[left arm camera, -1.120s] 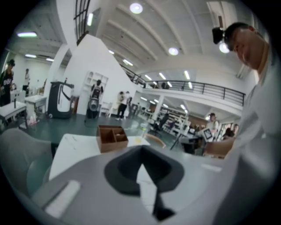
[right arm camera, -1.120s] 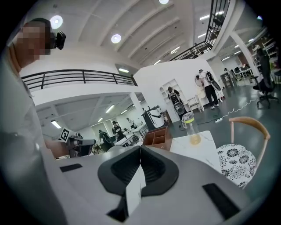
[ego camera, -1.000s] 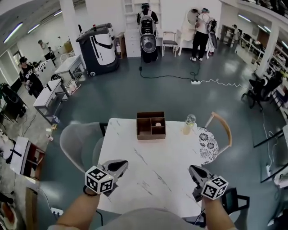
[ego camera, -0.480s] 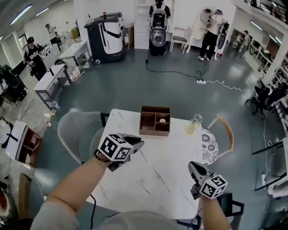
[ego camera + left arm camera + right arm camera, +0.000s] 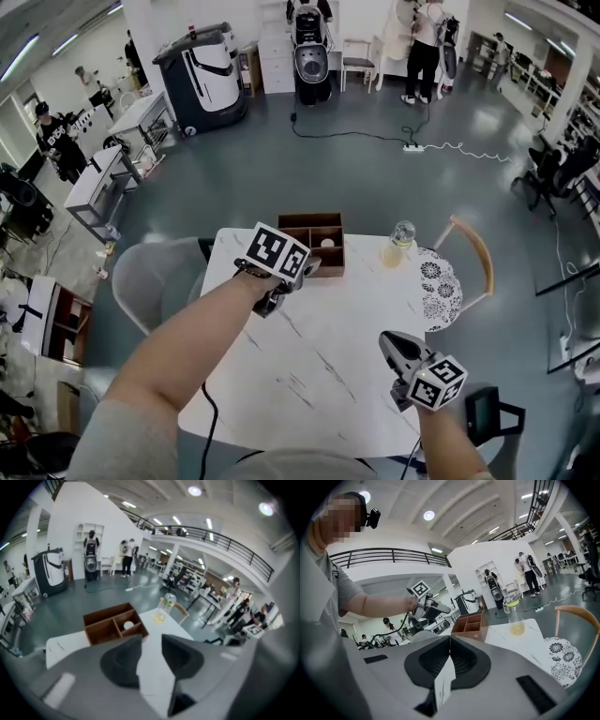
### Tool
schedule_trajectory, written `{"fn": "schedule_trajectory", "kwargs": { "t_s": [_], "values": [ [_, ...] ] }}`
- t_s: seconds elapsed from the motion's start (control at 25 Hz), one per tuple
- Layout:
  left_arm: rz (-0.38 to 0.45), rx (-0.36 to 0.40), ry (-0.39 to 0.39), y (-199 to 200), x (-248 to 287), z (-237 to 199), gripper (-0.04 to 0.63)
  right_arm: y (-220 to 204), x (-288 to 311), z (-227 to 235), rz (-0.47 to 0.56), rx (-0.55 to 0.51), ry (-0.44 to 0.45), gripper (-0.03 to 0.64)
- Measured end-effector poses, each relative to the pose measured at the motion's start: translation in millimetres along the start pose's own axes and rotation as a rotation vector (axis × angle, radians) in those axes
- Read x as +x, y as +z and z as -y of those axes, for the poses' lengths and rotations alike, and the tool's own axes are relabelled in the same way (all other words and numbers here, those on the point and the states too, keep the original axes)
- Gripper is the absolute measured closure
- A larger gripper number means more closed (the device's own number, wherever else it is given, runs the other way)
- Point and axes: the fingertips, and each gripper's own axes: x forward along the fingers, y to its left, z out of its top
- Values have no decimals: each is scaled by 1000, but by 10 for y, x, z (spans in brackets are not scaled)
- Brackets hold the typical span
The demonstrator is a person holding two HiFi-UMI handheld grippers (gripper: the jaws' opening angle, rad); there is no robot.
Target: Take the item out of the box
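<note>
box (image 5: 310, 218): corner behind left tongs (image 5: 306, 269) | item (image 5: 327, 243): too small

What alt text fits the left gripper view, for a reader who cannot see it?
The left gripper has its dark jaws apart, nothing between them, aimed at a brown divided box on a white table. A small white item lies in one compartment; a clear bottle with yellow liquid stands to the box's right.

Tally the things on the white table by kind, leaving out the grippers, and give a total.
Wooden box: 1
White round item inside the box: 1
Bottle with yellow liquid: 1
Total: 3
</note>
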Motion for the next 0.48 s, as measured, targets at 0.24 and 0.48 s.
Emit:
{"fn": "schedule_trajectory", "kwargs": {
  "t_s": [0.24,0.48],
  "values": [
    [-96,-91,51,217,472,-280,433,49,250,61,8,-47,17,608],
    [-204,-106,115,292,894,-462,410,216,531,323,26,-107,-8,609]
  ]
}}
